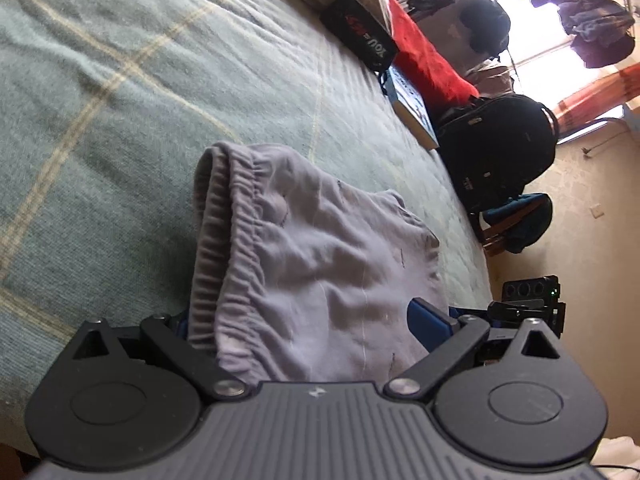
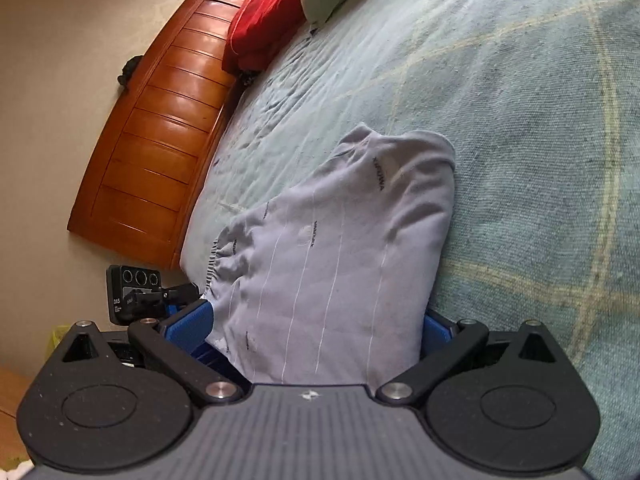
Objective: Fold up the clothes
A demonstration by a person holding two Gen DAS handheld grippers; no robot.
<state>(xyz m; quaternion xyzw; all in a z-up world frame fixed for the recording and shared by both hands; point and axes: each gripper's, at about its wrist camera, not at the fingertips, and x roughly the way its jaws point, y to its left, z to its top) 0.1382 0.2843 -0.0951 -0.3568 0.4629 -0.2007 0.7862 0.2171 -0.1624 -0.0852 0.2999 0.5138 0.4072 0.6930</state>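
Observation:
Pale lilac shorts (image 1: 304, 240) with an elastic waistband lie folded on the green checked bedspread (image 1: 100, 100). Their near end runs in between the fingers of my left gripper (image 1: 304, 316). That gripper stands wide open, one blue finger (image 1: 426, 322) showing and the other hidden under the waistband. In the right wrist view the shorts (image 2: 340, 240) show thin white stripes and small dark lettering. My right gripper (image 2: 316, 322) is also open, its blue fingers (image 2: 192, 320) flanking the cloth's near edge. Each view shows the other gripper at the bed's edge.
A black case (image 1: 360, 36), a book (image 1: 412, 108) and a red pillow (image 1: 428, 56) lie near the bed's far edge, with a black backpack (image 1: 500, 152) beyond. A wooden headboard (image 2: 160, 132) borders the bed, and a red pillow (image 2: 264, 20) leans against it.

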